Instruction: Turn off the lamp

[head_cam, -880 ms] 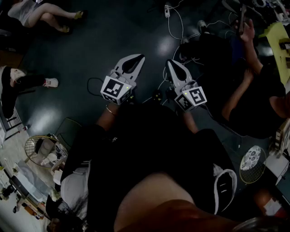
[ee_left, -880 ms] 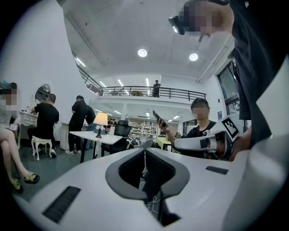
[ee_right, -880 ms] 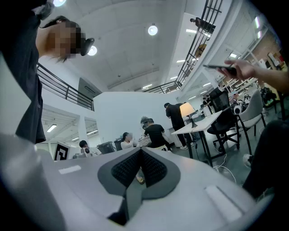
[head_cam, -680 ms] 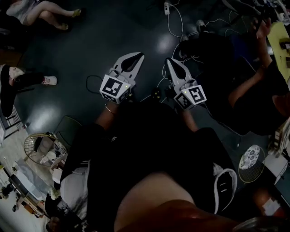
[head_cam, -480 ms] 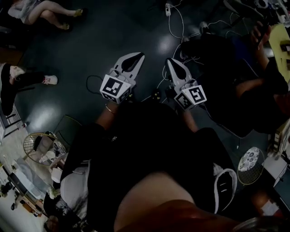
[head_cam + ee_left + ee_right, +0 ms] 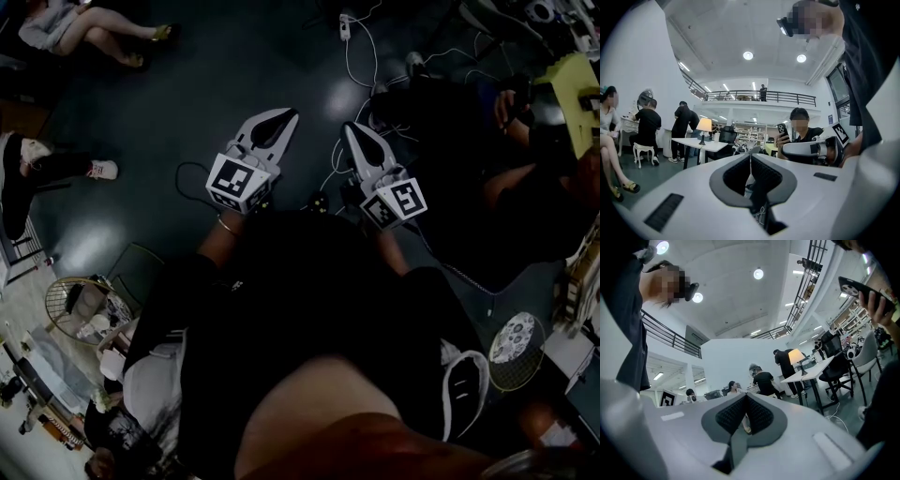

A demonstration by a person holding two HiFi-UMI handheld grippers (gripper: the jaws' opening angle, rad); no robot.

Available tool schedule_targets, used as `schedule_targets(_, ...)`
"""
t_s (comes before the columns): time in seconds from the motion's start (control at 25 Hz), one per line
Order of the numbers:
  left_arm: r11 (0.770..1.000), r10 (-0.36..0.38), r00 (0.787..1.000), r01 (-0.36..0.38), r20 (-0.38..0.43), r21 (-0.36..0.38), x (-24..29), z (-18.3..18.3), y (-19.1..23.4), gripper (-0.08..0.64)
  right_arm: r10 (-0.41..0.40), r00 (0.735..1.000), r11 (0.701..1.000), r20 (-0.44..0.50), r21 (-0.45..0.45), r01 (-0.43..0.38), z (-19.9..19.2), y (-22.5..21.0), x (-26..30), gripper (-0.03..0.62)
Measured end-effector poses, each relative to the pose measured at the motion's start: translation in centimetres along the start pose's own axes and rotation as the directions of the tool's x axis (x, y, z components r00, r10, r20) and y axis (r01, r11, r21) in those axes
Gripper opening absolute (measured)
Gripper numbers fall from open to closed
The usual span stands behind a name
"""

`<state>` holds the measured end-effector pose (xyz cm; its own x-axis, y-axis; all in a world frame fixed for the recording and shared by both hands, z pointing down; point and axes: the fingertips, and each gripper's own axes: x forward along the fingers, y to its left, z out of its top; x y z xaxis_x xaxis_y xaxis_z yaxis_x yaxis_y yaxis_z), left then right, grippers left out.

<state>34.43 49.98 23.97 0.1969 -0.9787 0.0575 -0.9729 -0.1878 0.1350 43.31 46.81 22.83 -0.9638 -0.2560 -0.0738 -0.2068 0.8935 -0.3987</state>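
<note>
Both claws are clenched tight with nothing in them, left gripper (image 6: 280, 115) and right gripper (image 6: 352, 127) side by side over the dark floor (image 6: 187, 84). The lamp (image 6: 703, 125) glows on a white table (image 6: 712, 145), well apart from both.

Lamp (image 6: 703, 125): shade cream, base dark. Table (image 6: 689, 141) white. Left hand-held gripper (image 6: 287, 117), right hand-held gripper (image 6: 351, 128): white, black-and-white square markers.

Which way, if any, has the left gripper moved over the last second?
No. The left gripper sits at the same spot relative to the white power strip on the floor, with no visible shift in the head view.
</note>
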Motion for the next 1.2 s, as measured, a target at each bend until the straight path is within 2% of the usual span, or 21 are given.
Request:
schedule_targets(0.24,0.999,-0.035,0.999,0.035,0.010,0.001,3.7,-0.2,-3.1,0.011,-0.018,1.000,1.000,0.010,-0.018,0.018,1.5,-3.0,-2.9,0.000)
schedule_targets(0.44,0.999,-0.047,0.999,0.047,0.005,0.022,6.1,-0.3,-6.3,0.011,0.003,1.000,1.000,0.009,-0.020,-0.003,2.4,-5.0,-5.3,0.000)
schedule_targets(0.56,0.999,-0.027,1.000,0.027,-0.002,0.032,6.7,0.0,-7.1,0.011,0.016,1.000,1.000,0.009,-0.007,-0.016,2.6,-6.1,-5.8,0.000)
schedule_targets(0.8,0.999,0.037,0.999,-0.036,-0.029,0.021,6.0,-0.8,-6.2,0.011,0.049,0.999,0.999,0.014,0.016,-0.049,2.2,-6.2,-5.9,0.000)
schedule_targets(0.92,0.999,0.021,1.000,-0.020,-0.023,0.045,6.5,-0.5,-5.8,0.011,0.051,0.998,0.999,0.031,0.014,-0.051,2.3,-6.3,-5.3,0.000)
schedule_targets(1.04,1.000,0.005,0.999,-0.004,-0.053,0.029,7.2,-0.8,-5.6,0.011,0.030,0.999,0.999,0.043,0.018,-0.031,2.3,-6.6,-5.2,0.000)
schedule_targets(1.2,0.998,-0.060,0.998,0.061,-0.035,0.028,9.1,-0.8,-6.1,0.011,-0.011,0.999,1.000,0.040,0.023,0.010,2.3,-7.2,-5.8,0.000)
